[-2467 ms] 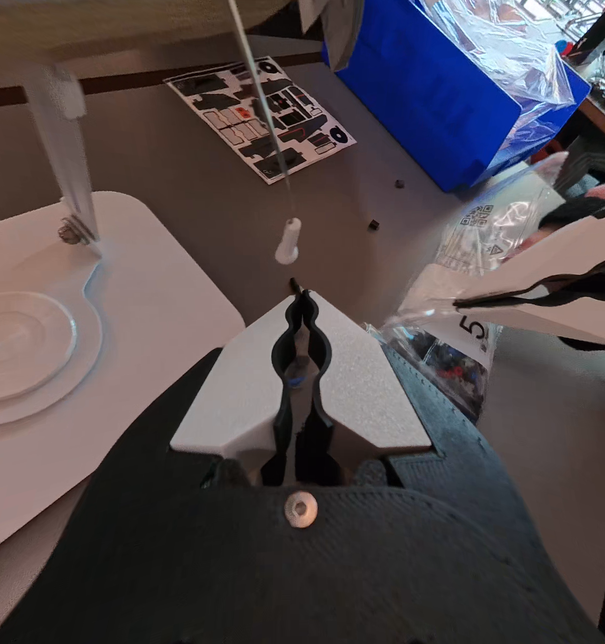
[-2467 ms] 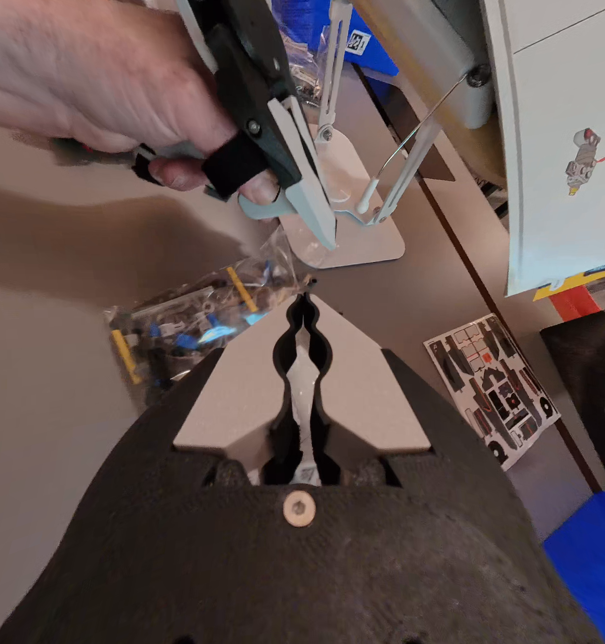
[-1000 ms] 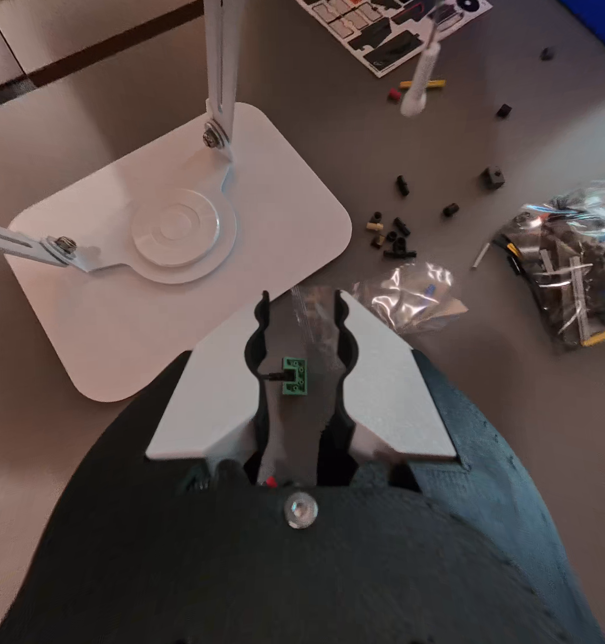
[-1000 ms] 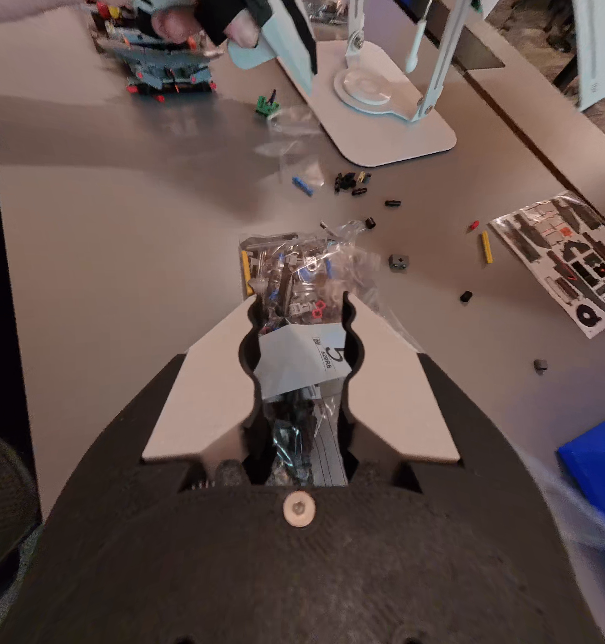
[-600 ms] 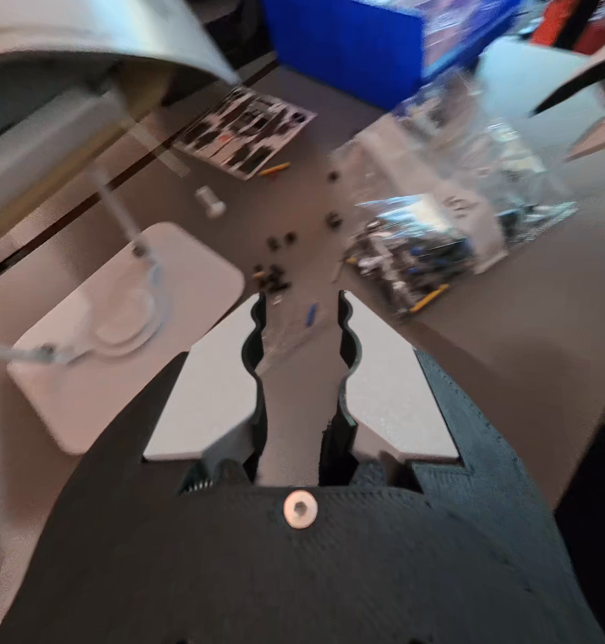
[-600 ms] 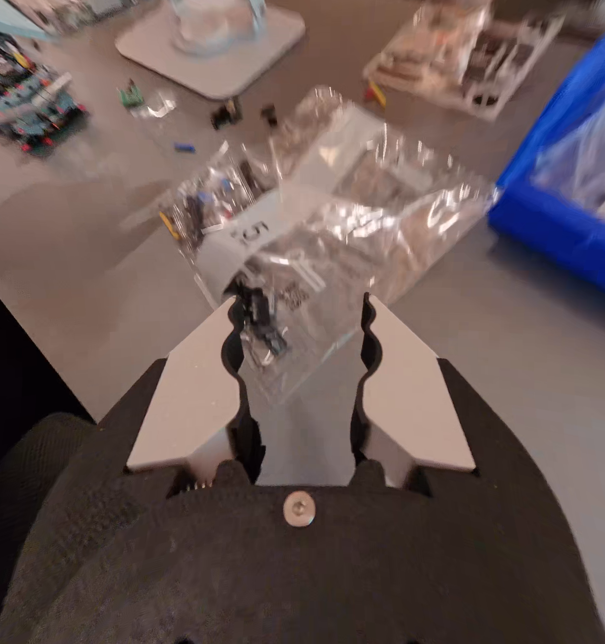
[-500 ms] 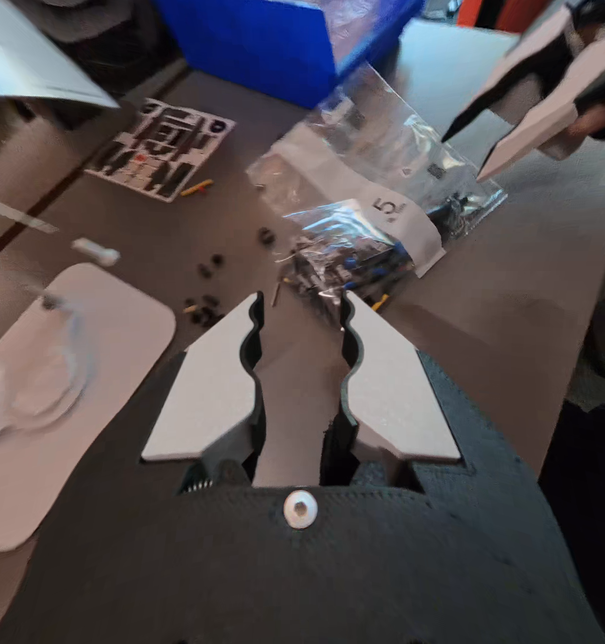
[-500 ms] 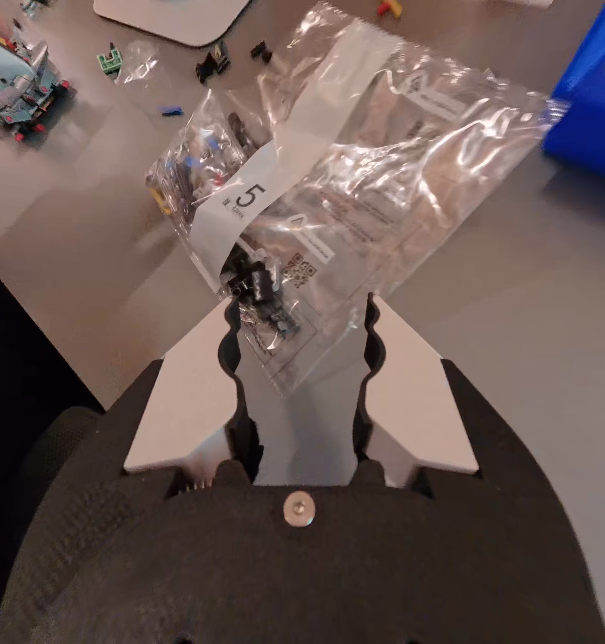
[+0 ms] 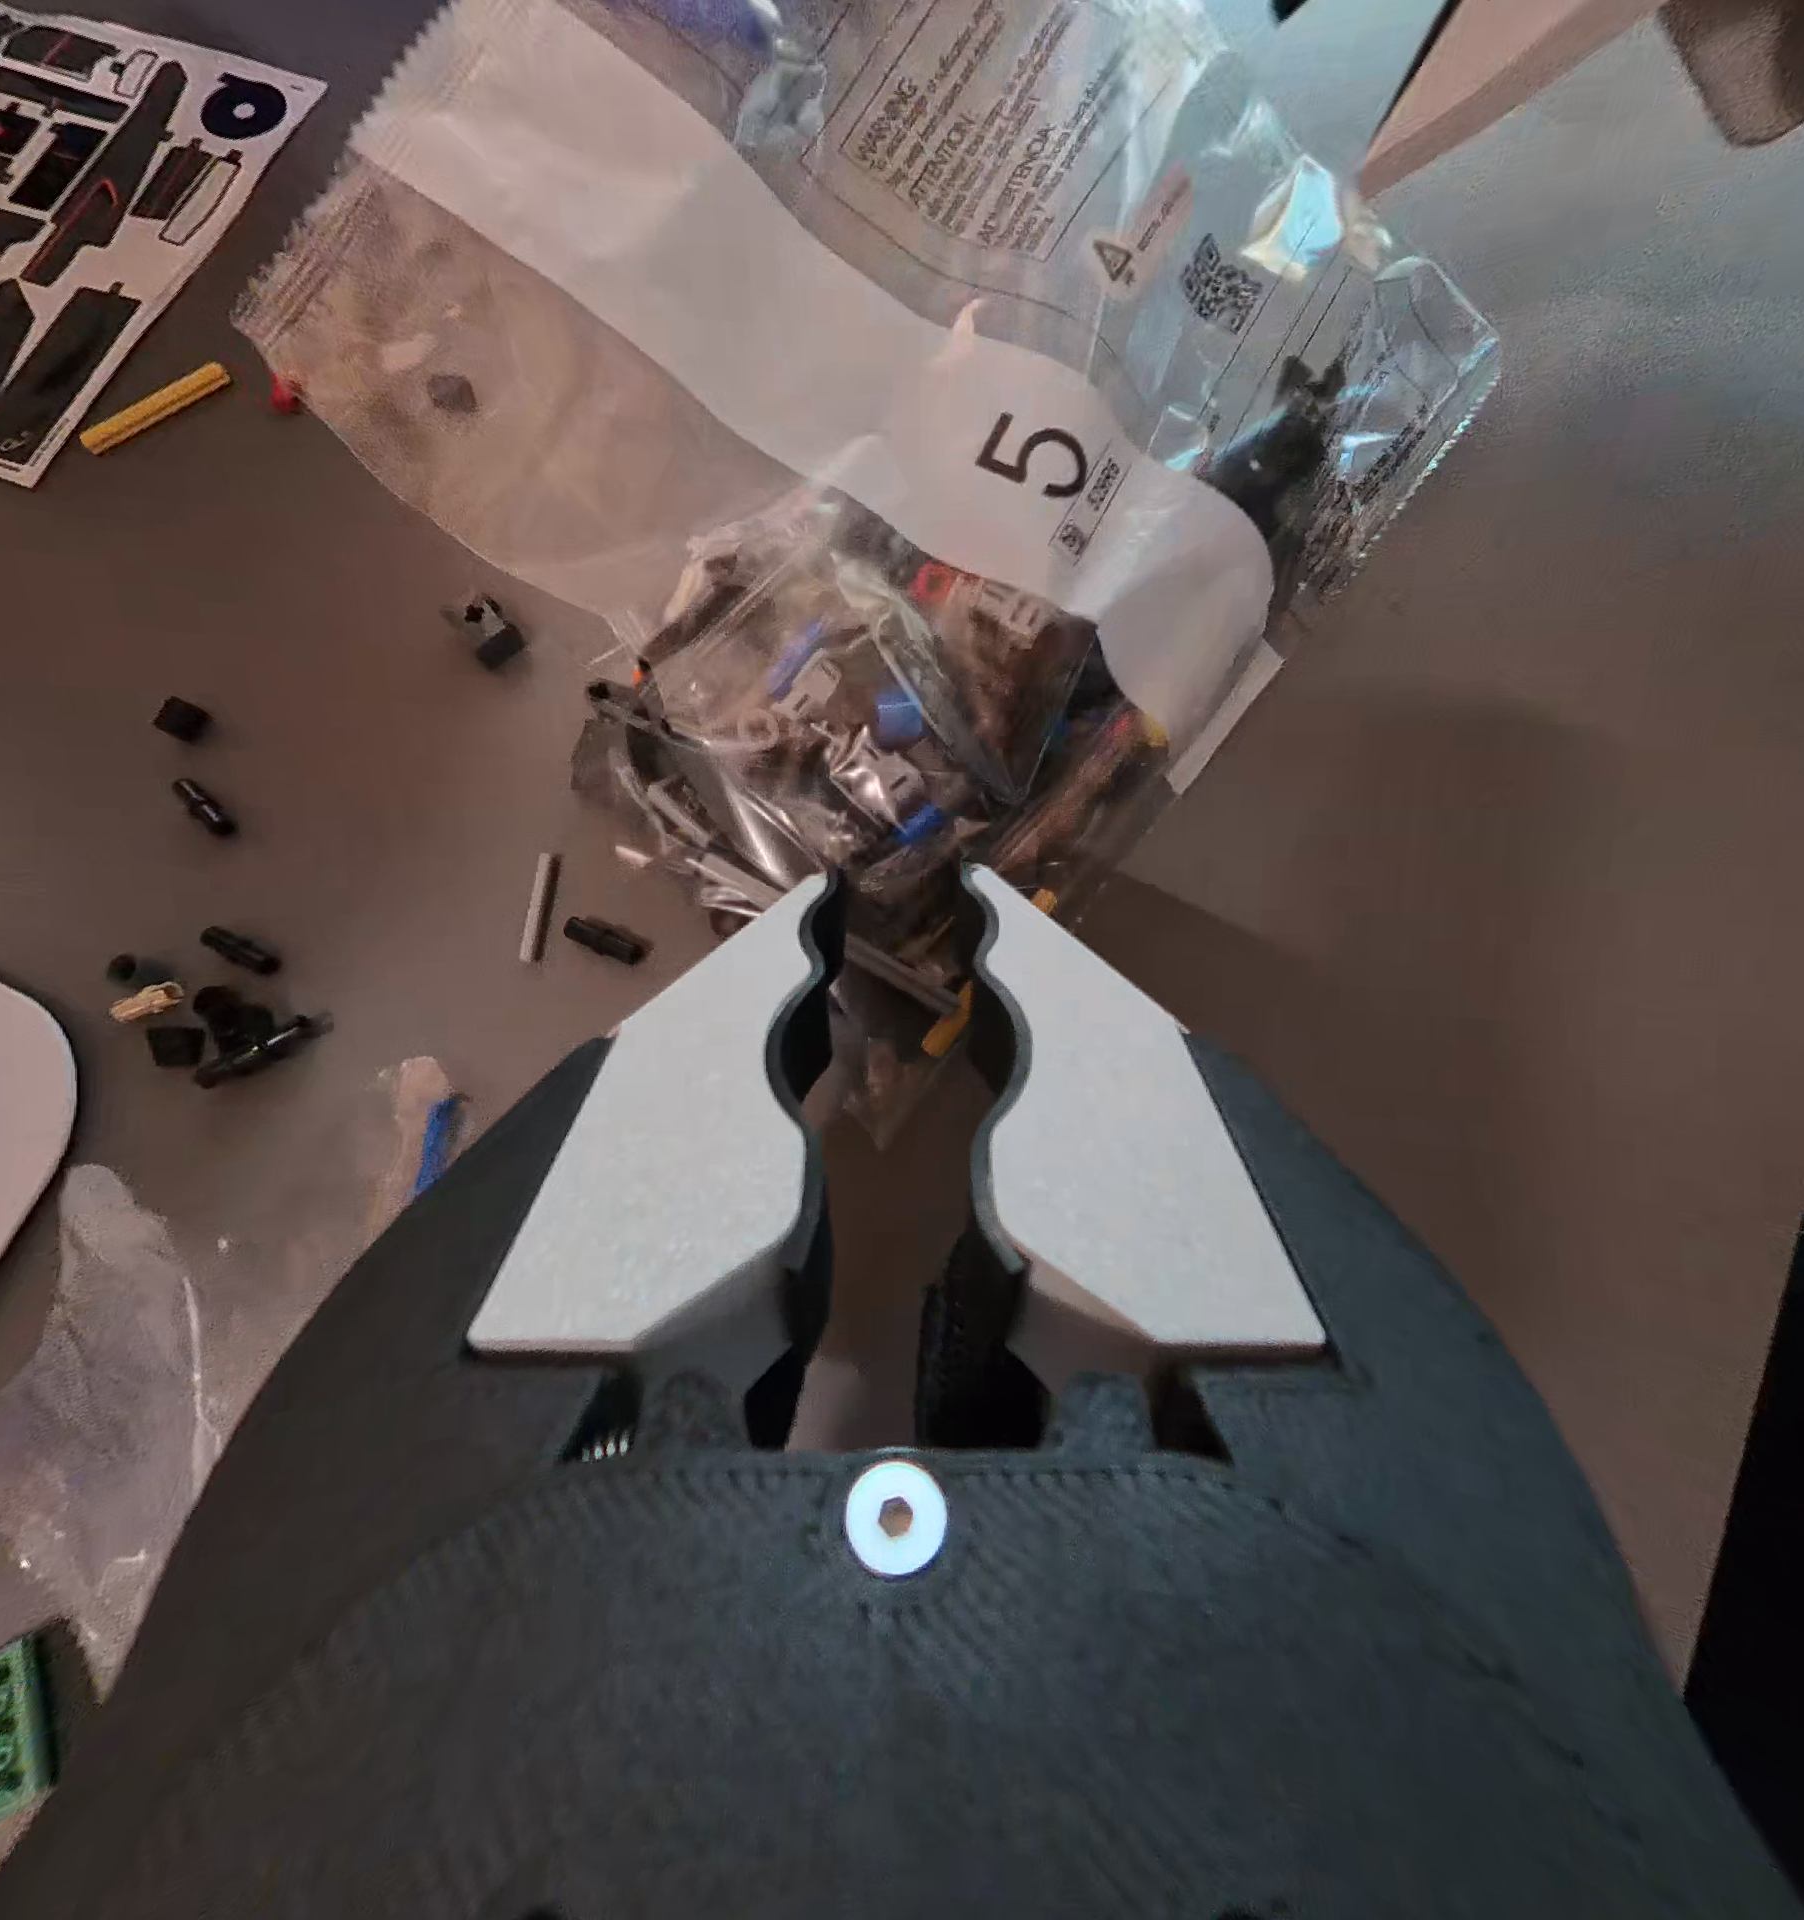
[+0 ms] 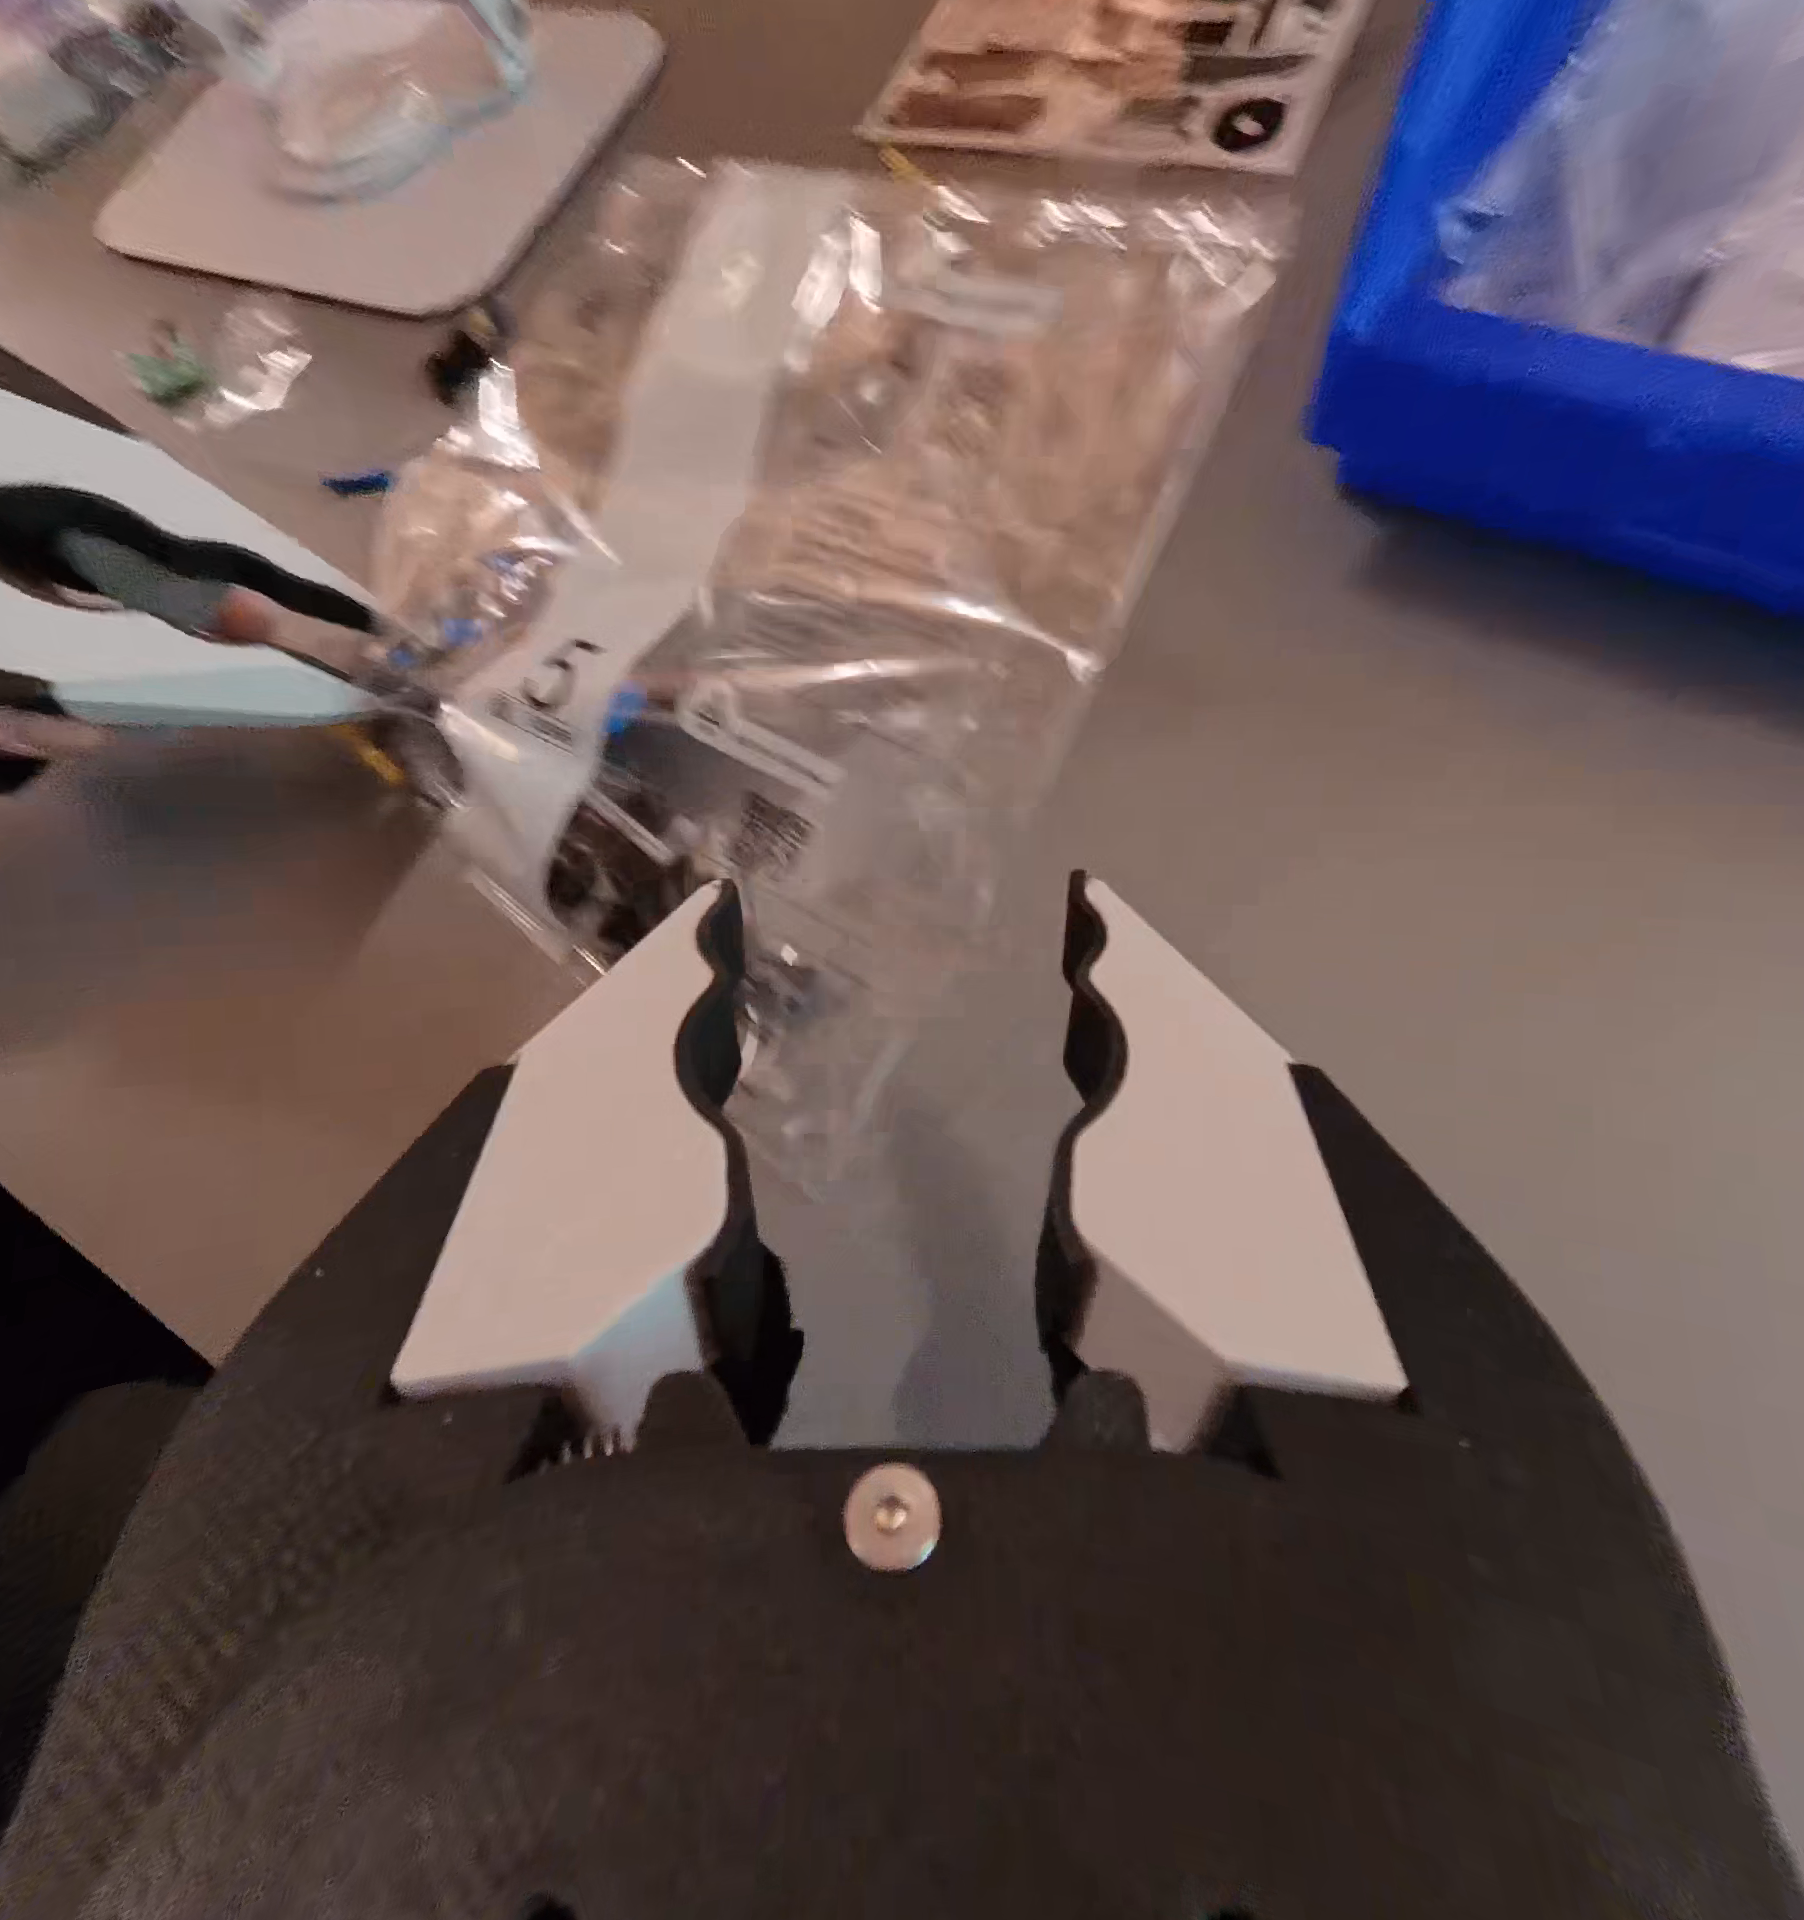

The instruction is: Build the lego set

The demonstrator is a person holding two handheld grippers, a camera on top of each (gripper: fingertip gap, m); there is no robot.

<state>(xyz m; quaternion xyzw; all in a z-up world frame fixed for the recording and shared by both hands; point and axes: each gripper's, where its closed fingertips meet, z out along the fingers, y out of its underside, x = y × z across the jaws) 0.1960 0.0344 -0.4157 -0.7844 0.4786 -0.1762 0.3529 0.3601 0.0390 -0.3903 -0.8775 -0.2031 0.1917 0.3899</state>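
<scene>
Left wrist view shows the left gripper (image 9: 900, 883) with its jaws narrowed around the near corner of the inner bag of pieces (image 9: 877, 769), though whether they truly pinch the film I cannot tell; this smaller bag lies inside one large clear numbered bag (image 9: 856, 343) on the grey table (image 9: 1500, 831). Right wrist view shows the right gripper (image 10: 903, 894) with its jaws wide, hovering over the large bag's near end and holding nothing. The risk, as I judge it, is slippery film: a pull with only one side held could slide the whole bag or spill pieces among the loose ones. Counted: two nested bags, one sticker sheet (image 9: 77, 208), one yellow axle (image 9: 155, 407), one grey rod (image 9: 539, 906), roughly ten small black pins and connectors (image 9: 223, 1023), one blue bin (image 10: 1604, 343), one white stand base (image 10: 378, 166).
</scene>
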